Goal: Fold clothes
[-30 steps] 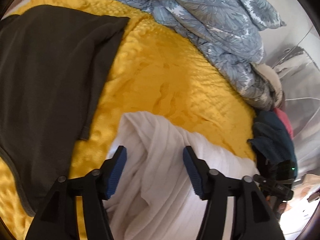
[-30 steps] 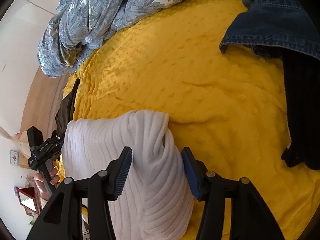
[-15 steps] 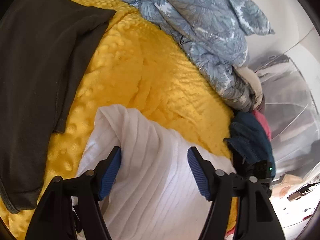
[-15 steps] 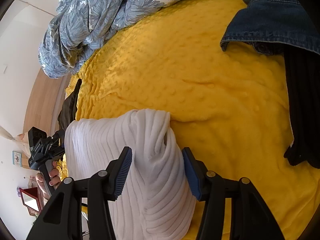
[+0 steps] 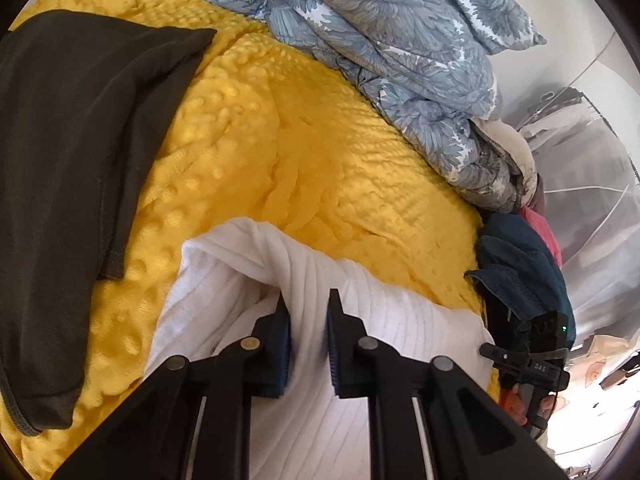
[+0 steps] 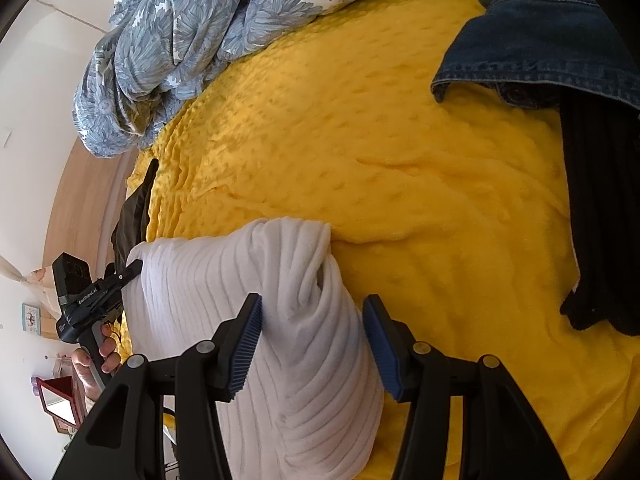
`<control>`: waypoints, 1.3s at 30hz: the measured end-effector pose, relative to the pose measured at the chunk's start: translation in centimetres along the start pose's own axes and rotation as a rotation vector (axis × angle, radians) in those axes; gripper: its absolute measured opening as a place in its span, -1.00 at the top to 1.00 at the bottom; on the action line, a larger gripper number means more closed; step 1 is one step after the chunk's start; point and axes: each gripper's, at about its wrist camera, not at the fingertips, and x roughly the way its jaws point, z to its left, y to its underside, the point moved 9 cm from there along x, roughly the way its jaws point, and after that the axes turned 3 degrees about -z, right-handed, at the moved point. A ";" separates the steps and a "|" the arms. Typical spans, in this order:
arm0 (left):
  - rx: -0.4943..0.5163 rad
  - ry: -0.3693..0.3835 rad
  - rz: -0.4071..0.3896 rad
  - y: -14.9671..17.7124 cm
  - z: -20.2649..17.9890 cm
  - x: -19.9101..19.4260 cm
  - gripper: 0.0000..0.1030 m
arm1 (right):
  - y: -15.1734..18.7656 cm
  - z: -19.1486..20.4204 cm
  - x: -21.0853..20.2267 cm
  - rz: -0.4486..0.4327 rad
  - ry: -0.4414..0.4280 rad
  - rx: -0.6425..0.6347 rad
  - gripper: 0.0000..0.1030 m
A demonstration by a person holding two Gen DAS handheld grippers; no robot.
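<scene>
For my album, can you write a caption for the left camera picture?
Left hand-held gripper pinches a fold of the white sweater on the yellow blanket.

Left gripper [image 5: 308, 320] jaws pinched on a fold of white ribbed garment [image 5: 320, 360] lying on yellow bumpy blanket [image 5: 300, 152]. Dark grey garment [image 5: 72, 152] at left, floral duvet [image 5: 400, 52] behind. Right gripper [image 5: 532, 356] at far right edge, possibly touching the white cloth.

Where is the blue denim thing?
In the right wrist view, the dark blue denim garment lies at the top right on the bumpy yellow blanket, just above a black ribbed garment.
</scene>
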 end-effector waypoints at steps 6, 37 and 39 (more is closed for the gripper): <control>-0.012 -0.037 -0.037 -0.5 0.5 -0.4 0.77 | 0.8 0.4 -0.3 0.017 0.021 -0.050 -0.01; 0.039 -0.058 -0.052 -2.7 4.9 -2.0 -0.35 | -0.5 -0.4 0.2 -0.025 -0.045 0.022 -0.32; 0.020 0.000 -0.039 -2.7 4.7 -1.7 -0.35 | -0.6 -0.4 0.3 -0.021 -0.061 0.031 -0.32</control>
